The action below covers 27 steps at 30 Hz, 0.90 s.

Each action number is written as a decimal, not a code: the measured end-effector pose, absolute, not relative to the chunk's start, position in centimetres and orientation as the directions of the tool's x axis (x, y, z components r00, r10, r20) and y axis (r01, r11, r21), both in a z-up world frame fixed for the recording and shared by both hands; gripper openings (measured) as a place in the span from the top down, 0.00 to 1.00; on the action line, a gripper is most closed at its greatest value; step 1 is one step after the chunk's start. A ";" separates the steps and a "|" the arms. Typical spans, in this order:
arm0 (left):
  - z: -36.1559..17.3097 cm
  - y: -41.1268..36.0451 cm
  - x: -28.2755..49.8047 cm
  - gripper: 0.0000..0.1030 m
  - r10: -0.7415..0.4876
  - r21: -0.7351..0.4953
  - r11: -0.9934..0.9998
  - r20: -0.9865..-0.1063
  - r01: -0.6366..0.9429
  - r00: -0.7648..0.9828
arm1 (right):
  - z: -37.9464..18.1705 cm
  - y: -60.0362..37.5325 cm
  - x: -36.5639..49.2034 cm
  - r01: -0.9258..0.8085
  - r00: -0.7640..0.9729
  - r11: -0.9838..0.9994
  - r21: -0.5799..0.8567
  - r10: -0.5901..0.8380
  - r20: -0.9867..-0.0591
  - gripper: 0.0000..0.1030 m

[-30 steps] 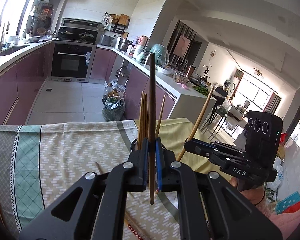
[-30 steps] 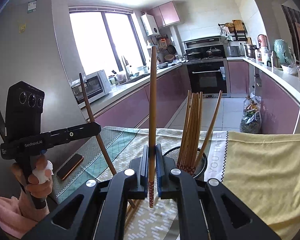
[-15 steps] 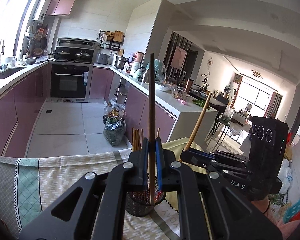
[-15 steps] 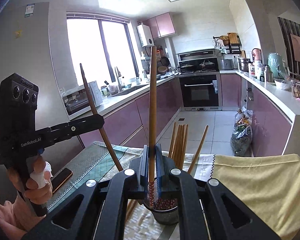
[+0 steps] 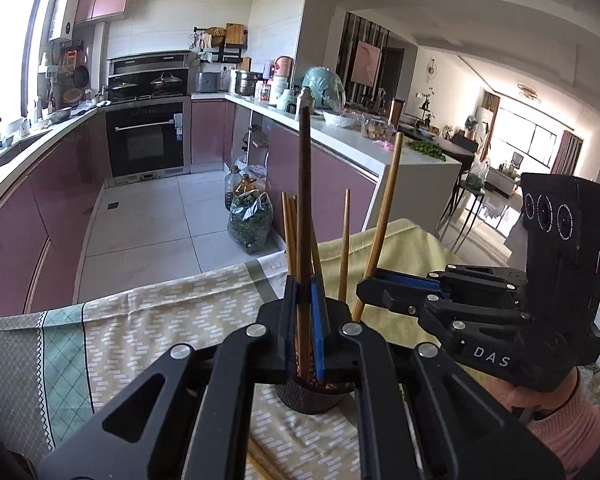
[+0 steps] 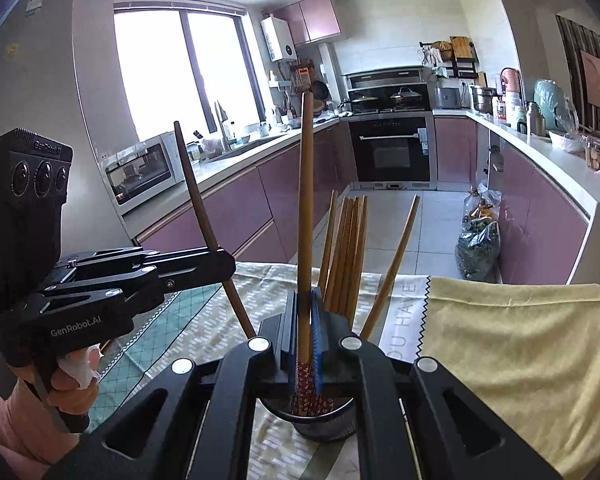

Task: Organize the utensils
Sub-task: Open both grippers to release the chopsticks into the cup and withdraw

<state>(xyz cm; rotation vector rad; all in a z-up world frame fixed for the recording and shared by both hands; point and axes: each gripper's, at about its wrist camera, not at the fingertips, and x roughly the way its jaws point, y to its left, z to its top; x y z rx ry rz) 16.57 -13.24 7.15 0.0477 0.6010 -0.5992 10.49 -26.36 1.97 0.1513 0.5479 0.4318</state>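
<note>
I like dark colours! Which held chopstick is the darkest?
The one in the left gripper: its dark brown chopstick is darker than the right gripper's lighter tan chopstick.

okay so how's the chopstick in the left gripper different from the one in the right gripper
The left gripper's chopstick is dark brown; the right gripper's chopstick is lighter tan with a red patterned lower end. Seen from the opposite gripper, the left one leans one way and the right one the other. Both are clamped near their lower ends above the black mesh holder.

Mauve cabinets (image 6: 236,208) line kitchen walls; black oven (image 5: 146,142) centre-left; bright window (image 6: 180,76) upper left; pale floor tiles (image 5: 148,236); sunlit living room (image 5: 512,136) far right.
</note>
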 end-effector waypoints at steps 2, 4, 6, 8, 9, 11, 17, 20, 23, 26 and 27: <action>6.5 -13.5 16.9 0.93 -0.504 -0.115 0.831 -0.571 0.544 0.649 | 1.3 -26.2 10.9 -0.354 0.752 0.900 0.256 0.436 -0.495 0.95; 5.8 -13.9 17.4 0.93 -0.493 -0.106 0.831 -0.595 0.546 0.635 | 0.8 -26.0 11.2 -0.350 0.739 0.899 0.262 0.437 -0.513 0.95; 5.2 -14.2 17.7 0.93 -0.484 -0.098 0.830 -0.616 0.550 0.621 | 0.4 -25.8 11.7 -0.345 0.727 0.899 0.269 0.437 -0.529 0.95; 4.7 -14.4 18.1 0.93 -0.478 -0.096 0.830 -0.631 0.550 0.611 | 0.0 -25.7 12.1 -0.342 0.718 0.899 0.274 0.438 -0.542 0.94; 4.5 -14.5 18.2 0.93 -0.477 -0.095 0.829 -0.635 0.551 0.608 | -0.2 -25.7 12.1 -0.339 0.715 0.899 0.278 0.438 -0.545 0.94; 4.5 -14.8 18.4 0.93 -0.476 -0.096 0.829 -0.638 0.551 0.605 | -0.5 -25.6 12.2 -0.333 0.713 0.900 0.282 0.436 -0.549 0.94; 4.0 -14.8 19.8 0.92 -0.466 -0.109 0.838 -0.654 0.535 0.596 | -0.7 -25.8 12.8 -0.313 0.711 0.902 0.299 0.431 -0.556 0.92; 3.8 -14.9 19.9 0.92 -0.459 -0.112 0.844 -0.656 0.524 0.599 | -0.8 -26.1 13.0 -0.305 0.713 0.902 0.304 0.428 -0.555 0.92; 3.6 -14.5 20.0 0.85 -0.463 -0.126 0.846 -0.656 0.518 0.596 | -0.9 -26.2 12.9 -0.303 0.715 0.901 0.312 0.431 -0.551 0.89; 3.3 -13.5 19.6 0.79 -0.473 -0.150 0.850 -0.641 0.506 0.605 | -0.9 -26.2 12.5 -0.310 0.717 0.899 0.310 0.435 -0.544 0.83; 3.2 -13.1 19.3 0.77 -0.468 -0.151 0.855 -0.636 0.496 0.613 | -1.0 -26.2 12.3 -0.312 0.717 0.899 0.309 0.436 -0.544 0.82</action>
